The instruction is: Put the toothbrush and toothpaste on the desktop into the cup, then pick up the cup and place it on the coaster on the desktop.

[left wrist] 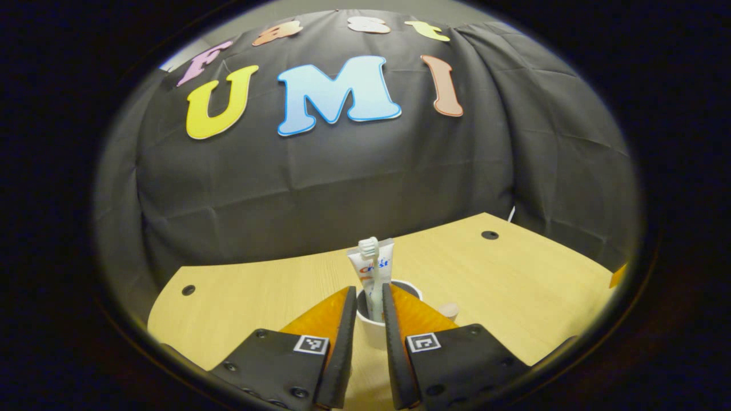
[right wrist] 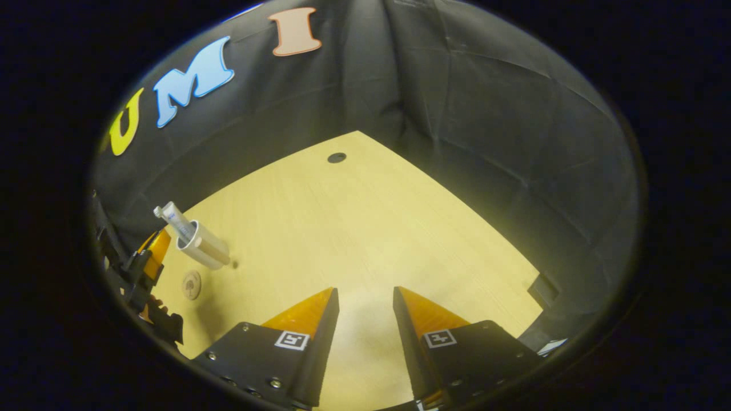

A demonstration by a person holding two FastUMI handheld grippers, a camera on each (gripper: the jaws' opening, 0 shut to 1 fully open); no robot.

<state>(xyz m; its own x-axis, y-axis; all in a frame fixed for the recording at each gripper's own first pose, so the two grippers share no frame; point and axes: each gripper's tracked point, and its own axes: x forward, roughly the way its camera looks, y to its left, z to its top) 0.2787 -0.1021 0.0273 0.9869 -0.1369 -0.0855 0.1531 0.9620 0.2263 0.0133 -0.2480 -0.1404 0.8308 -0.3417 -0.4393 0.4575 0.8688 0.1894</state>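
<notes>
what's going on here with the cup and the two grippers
The left gripper is closed on the white cup, with the toothbrush and the toothpaste already standing in it. In the right gripper view the cup looks lifted off the wooden desktop, near the small round coaster, which has nothing on it yet. The right gripper hangs open over bare desktop, holding nothing.
</notes>
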